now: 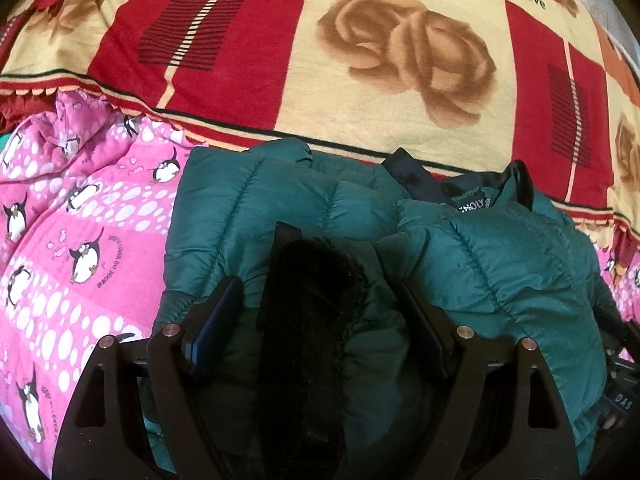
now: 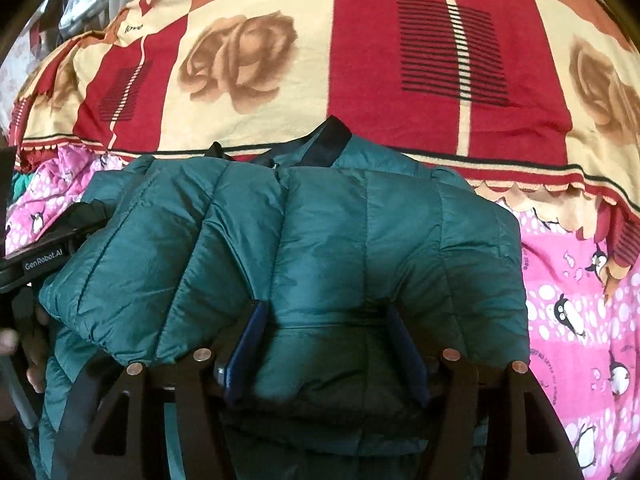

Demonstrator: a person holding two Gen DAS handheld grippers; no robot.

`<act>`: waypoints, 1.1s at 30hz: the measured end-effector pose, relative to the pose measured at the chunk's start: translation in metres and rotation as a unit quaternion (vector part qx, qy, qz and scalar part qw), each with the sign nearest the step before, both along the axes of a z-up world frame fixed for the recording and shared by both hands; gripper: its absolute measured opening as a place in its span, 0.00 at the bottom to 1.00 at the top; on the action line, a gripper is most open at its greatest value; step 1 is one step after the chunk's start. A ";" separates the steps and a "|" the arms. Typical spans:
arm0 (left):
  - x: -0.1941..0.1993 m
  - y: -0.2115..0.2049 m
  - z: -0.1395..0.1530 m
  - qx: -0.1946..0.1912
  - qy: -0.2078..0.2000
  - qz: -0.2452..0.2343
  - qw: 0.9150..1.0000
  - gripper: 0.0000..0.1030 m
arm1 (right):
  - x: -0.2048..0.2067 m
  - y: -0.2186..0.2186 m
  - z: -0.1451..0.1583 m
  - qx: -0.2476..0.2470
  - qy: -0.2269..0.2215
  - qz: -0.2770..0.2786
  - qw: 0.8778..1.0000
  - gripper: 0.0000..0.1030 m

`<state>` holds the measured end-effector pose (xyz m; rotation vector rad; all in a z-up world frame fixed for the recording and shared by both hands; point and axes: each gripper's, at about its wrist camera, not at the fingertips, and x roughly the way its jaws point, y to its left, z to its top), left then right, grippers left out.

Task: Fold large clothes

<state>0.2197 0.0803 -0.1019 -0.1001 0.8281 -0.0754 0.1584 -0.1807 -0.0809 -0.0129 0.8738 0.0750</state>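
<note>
My left tongs gape around the jacket's black cuff, my right tongs around its padding, neither gripping. I fear the puffy folds ahead spring open.

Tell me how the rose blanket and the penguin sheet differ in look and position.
The rose blanket has big red and cream squares with tan roses; the penguin sheet is pink with white dots and small penguins. The rose blanket lies farther back, its scalloped edge overlapping the penguin sheet, which lies nearer on both sides. The rose blanket carries only the collar end of the green jacket; the jacket reaches down between the stretches of penguin sheet. Both are printed bedding.
</note>
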 end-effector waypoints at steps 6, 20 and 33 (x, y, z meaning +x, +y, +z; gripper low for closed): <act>-0.015 -0.006 0.033 0.023 -0.039 0.011 0.999 0.78 | 0.000 0.001 0.003 -0.010 0.006 0.005 1.000 0.62; -0.009 -0.077 0.012 0.047 0.022 -0.036 0.998 0.98 | -0.006 -0.023 0.005 0.033 0.010 -0.014 0.999 0.63; -0.069 -0.032 0.051 0.041 0.013 -0.042 0.998 0.99 | -0.074 -0.031 0.073 0.040 -0.061 -0.037 0.997 0.63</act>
